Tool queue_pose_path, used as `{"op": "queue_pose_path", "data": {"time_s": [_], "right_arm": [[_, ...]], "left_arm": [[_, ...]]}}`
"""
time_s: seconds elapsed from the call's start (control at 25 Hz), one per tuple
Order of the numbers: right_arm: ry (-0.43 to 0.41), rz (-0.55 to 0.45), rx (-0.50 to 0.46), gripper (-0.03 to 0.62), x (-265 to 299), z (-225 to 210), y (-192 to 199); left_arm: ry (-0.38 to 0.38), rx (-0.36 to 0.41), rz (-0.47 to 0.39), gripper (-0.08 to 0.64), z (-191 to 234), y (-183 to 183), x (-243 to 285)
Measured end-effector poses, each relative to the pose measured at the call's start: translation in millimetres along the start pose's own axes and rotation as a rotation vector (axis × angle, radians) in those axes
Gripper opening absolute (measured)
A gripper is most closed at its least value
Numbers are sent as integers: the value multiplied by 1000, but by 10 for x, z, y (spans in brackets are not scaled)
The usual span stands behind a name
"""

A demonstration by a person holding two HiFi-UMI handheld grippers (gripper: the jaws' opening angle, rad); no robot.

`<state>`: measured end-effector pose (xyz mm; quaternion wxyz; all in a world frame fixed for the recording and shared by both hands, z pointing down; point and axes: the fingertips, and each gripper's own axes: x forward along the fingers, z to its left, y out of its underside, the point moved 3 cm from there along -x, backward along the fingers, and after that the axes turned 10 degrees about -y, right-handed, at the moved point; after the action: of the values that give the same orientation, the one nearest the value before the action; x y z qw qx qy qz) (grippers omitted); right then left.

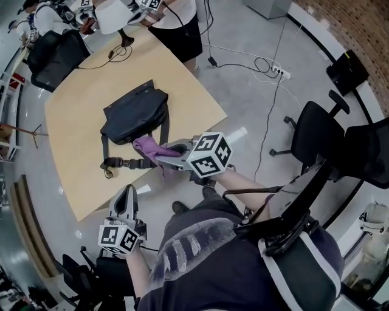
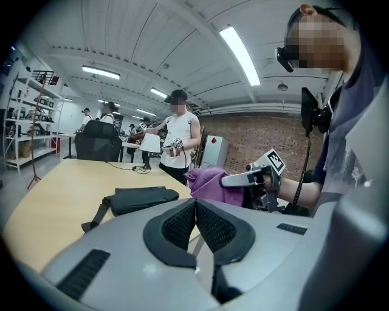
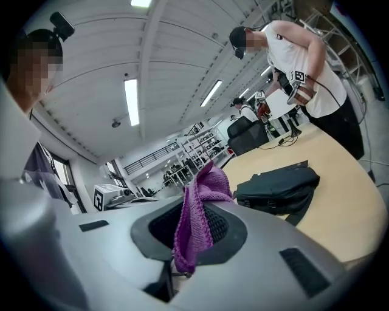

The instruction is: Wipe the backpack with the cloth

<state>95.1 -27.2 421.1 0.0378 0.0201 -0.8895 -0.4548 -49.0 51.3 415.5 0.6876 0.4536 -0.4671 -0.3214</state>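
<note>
A black backpack (image 1: 135, 112) lies flat on the light wooden table (image 1: 73, 158), its strap (image 1: 124, 163) trailing toward the near edge. My right gripper (image 1: 160, 152) is shut on a purple cloth (image 1: 148, 146), held just off the backpack's near side, above the strap. In the right gripper view the cloth (image 3: 197, 212) hangs out between the jaws, with the backpack (image 3: 278, 186) ahead to the right. My left gripper (image 1: 126, 193) hovers at the table's front edge, shut and empty. In its own view, the left gripper (image 2: 196, 209) faces the backpack (image 2: 138, 198), and the cloth (image 2: 208, 181) shows to the right.
At the table's far end are a second black bag (image 1: 55, 53), a cable, and a person in a white shirt (image 1: 176, 18) with grippers. Black office chairs (image 1: 316, 130) stand on the grey floor to my right, near a power strip (image 1: 278, 70) with cords.
</note>
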Motion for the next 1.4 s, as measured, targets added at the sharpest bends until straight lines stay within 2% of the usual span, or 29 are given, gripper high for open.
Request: {"op": "queue_pose_path", "data": {"time_s": [0.4, 0.72, 0.88, 1.16, 1.4], "right_arm": [[12, 30, -22, 31, 284, 661, 345], [23, 42, -91, 31, 759, 1455, 678], [37, 47, -147, 31, 822, 1877, 815], [78, 29, -209, 31, 722, 2413, 987], [120, -41, -263, 31, 317, 2710, 1054]], "left_arm": [[27, -8, -26, 11, -6, 219, -741], [6, -44, -142, 11, 179, 357, -1748], [45, -15, -202, 10, 123, 356, -2065], [84, 47, -219, 11, 35, 302, -2283], [130, 103, -230, 11, -328, 234, -2323]]}}
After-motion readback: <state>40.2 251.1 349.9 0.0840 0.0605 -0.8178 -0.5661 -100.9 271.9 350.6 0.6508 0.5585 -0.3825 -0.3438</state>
